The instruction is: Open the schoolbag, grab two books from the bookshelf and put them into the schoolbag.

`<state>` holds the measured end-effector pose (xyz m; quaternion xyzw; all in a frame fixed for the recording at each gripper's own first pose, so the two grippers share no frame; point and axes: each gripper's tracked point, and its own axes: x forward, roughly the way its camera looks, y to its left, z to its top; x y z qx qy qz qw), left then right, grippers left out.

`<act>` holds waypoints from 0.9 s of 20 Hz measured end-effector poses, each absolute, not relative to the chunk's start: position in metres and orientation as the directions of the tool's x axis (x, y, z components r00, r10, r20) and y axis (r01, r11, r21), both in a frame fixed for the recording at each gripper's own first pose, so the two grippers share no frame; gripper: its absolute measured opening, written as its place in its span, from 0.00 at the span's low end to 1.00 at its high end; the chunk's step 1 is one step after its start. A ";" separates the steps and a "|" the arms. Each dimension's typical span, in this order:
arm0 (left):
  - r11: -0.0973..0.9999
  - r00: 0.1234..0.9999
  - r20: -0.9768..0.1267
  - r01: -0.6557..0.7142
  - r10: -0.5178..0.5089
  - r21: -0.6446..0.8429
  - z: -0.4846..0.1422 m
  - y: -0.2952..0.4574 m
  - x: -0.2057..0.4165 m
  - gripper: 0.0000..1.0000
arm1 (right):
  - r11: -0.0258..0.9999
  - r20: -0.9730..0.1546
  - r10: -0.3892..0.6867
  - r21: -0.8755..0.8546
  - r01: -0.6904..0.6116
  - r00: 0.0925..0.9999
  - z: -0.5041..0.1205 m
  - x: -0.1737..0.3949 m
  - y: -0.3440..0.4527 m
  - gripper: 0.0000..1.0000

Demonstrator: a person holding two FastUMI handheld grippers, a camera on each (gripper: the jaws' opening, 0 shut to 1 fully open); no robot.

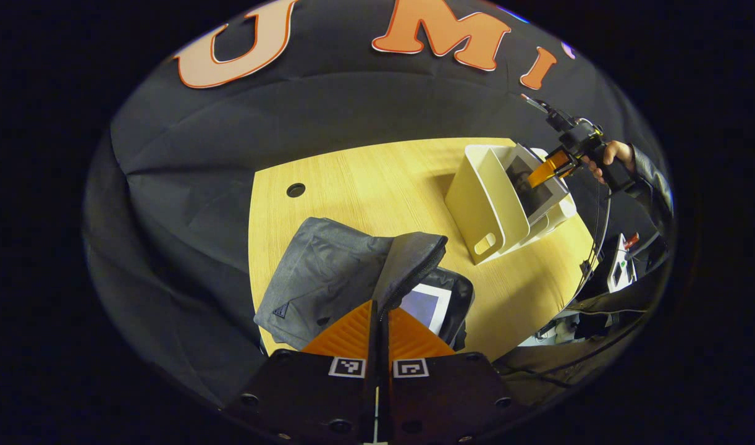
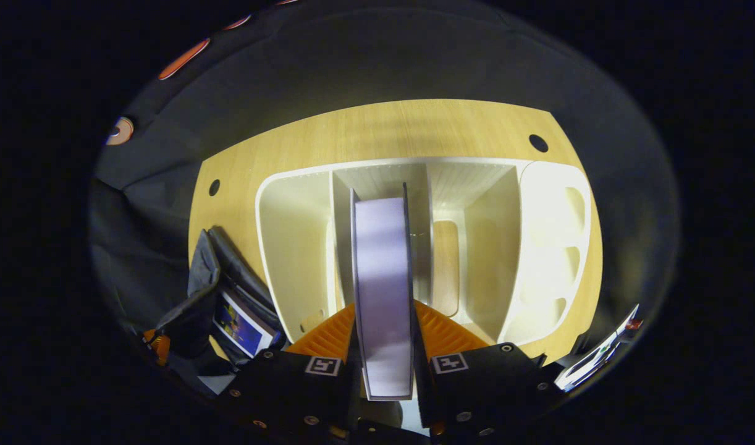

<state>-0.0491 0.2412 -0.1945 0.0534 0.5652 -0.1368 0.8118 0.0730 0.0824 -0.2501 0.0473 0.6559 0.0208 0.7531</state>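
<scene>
1. Right gripper point(image 2: 383, 346) clamps both fingers on a book point(image 2: 383, 278) standing in the bookshelf point(image 2: 550, 247).
2. Left gripper point(image 1: 377, 321), jaws closed, pinches the schoolbag point(image 1: 328, 272) flap; another book point(image 1: 424, 306) lies inside.
3. Both sit on the table point(image 1: 365, 179).

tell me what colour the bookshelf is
Cream white; the bookshelf shows best in the right gripper view, standing on the wooden table.

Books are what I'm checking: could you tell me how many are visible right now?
2. One book is clamped in the right gripper above the bookshelf; another book lies inside the open schoolbag. Others may be hidden.
</scene>
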 end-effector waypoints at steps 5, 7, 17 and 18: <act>0.947 0.323 -0.928 0.309 -0.187 -0.084 -0.196 0.238 -0.050 0.02 | 0.997 -0.985 0.041 0.052 0.061 0.165 -0.238 0.055 0.072 0.34; 0.939 0.324 -0.924 0.332 -0.201 -0.088 -0.196 0.241 -0.053 0.02 | 0.997 -0.983 0.025 0.037 0.064 0.182 -0.229 0.045 0.070 0.34; 0.868 0.291 -0.906 0.476 -0.309 -0.143 -0.201 0.239 -0.053 0.02 | 0.980 -0.970 0.009 0.058 0.193 0.241 -0.187 -0.030 0.082 0.32; 0.859 0.282 -0.904 0.488 -0.321 -0.153 -0.204 0.239 -0.054 0.02 | 0.976 -0.969 0.010 0.063 0.210 0.245 -0.184 -0.040 0.083 0.32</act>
